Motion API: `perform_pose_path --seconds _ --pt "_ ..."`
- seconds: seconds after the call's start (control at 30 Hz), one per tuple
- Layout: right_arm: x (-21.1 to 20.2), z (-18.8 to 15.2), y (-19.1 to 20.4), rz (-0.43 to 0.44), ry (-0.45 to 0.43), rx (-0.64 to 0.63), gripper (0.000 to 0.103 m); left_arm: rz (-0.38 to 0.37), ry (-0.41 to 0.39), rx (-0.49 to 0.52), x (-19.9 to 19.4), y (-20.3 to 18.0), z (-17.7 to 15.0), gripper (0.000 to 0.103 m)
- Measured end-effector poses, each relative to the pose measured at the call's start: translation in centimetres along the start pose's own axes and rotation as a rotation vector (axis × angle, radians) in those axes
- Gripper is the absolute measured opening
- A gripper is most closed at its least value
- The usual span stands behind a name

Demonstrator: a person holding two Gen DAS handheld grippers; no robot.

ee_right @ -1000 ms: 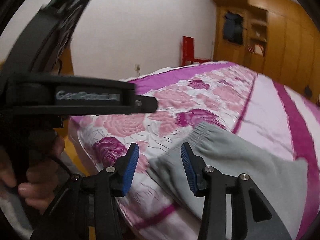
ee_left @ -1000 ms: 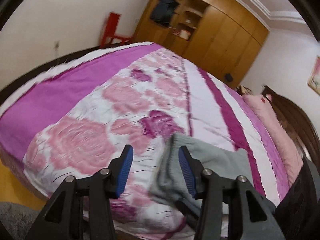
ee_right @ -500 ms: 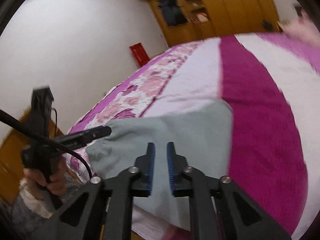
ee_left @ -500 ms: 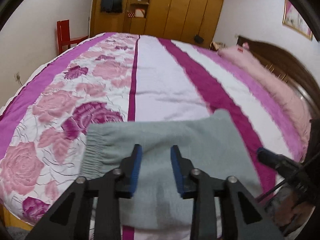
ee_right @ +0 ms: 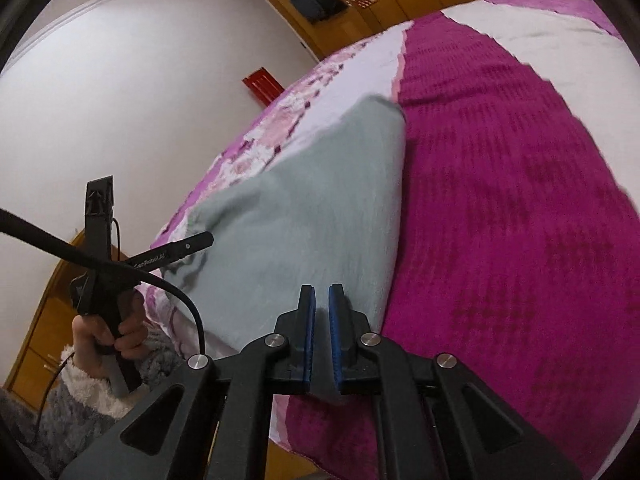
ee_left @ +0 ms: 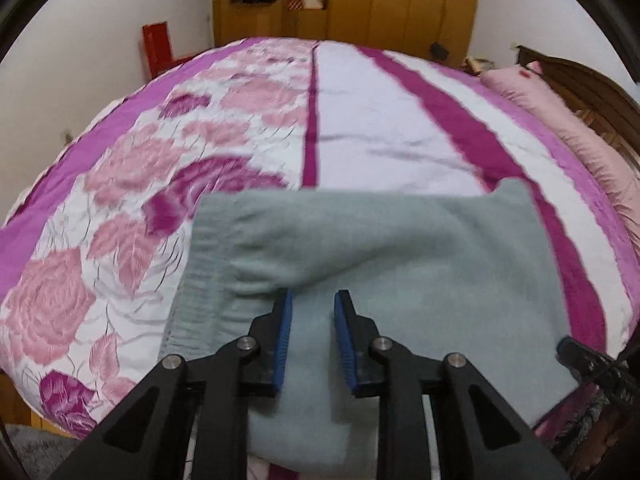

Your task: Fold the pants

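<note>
Grey pants [ee_left: 360,272] lie on the bed [ee_left: 384,128] ahead; left tool [ee_left: 312,340], jaws just narrowing, straddles a ridge; right tool [ee_right: 322,332] pinches the hem: grip all layers before lifting together.

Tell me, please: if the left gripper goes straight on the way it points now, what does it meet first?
Most likely the grey pants on the bed: the left gripper points down at the cloth, jaws just closing, though contact is unclear.
</note>
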State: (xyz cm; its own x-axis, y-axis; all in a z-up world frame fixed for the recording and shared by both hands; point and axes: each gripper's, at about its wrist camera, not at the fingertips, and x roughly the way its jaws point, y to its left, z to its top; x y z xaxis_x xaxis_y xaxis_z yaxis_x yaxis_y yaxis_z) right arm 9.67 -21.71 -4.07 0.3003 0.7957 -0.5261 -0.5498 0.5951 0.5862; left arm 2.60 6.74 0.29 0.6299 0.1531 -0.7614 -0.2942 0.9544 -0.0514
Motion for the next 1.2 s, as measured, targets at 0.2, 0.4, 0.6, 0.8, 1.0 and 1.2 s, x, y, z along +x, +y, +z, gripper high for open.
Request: perform_pose_path --seconds 0.2,0.4,0.6,0.8,1.0,1.2 --pt "0.8 4.5 -2.9 0.021 -0.010 -0.005 0.007 0.019 0.002 0.023 1.3 -0.5 2.3 0.024" --pt "3.1 7.6 -4.6 0.024 0.021 -0.033 0.007 0.056 0.011 0.044 3.3 -0.2 3.3 0.024" --pt "5.8 10.5 -6.3 -0.033 0.038 -0.044 0.007 0.063 0.007 0.049 4.7 -0.1 5.1 0.024" --pt "5.6 14.5 -6.2 -0.114 -0.026 -0.038 0.007 0.082 -0.017 0.028 3.1 -0.2 7.2 0.028" --pt "2.4 11.5 -3.8 -0.049 -0.046 0.003 0.028 0.057 -0.052 0.033 0.5 -0.7 6.6 0.043" --pt "3.4 6.1 -1.3 0.087 0.042 0.020 0.026 0.024 -0.015 0.024 1.1 -0.8 4.0 0.044"
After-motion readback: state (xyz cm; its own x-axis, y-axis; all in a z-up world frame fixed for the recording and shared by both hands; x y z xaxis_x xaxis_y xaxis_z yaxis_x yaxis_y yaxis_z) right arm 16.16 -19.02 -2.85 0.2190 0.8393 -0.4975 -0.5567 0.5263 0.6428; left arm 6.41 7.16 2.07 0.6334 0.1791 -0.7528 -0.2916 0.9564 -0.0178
